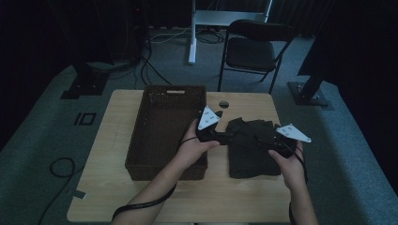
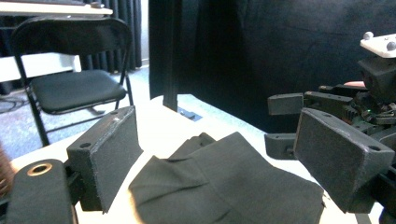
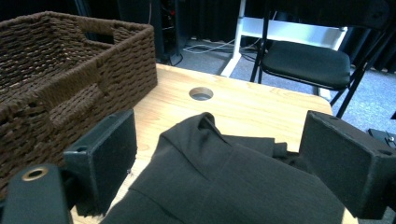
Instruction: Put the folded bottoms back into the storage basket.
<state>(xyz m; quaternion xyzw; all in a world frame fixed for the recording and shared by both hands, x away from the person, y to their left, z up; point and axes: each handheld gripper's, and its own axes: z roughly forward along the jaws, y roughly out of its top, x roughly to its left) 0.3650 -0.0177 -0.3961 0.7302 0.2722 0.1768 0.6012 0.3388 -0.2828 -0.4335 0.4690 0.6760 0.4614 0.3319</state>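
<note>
Working a folded dark garment [image 1: 250, 149] that lies flat on the wooden table [image 1: 112, 140], just right of the woven basket [image 1: 165, 136]. Left gripper [image 1: 224, 137] at the cloth's left edge, jaws spread wide on either side of a raised fold in the left gripper view [image 2: 219, 186]. Right gripper [image 1: 274, 144] over the right part of the cloth, jaws equally wide and straddling the fabric [image 3: 224, 182], nothing pinched yet. Best done by lowering both sets of jaws until the pads bracket all the stacked layers, then closing evenly so the fold lifts as one piece and clears the basket wall. Worth catching the thick folded edge, not a single loose flap, which would likely let the bundle fall open. Hard to make out: the dim high view merges black jaws with dark cloth, so actual contact with the fabric is uncertain. Near edge of the garment cut off in both gripper views; basket floor mostly in shadow.
</note>
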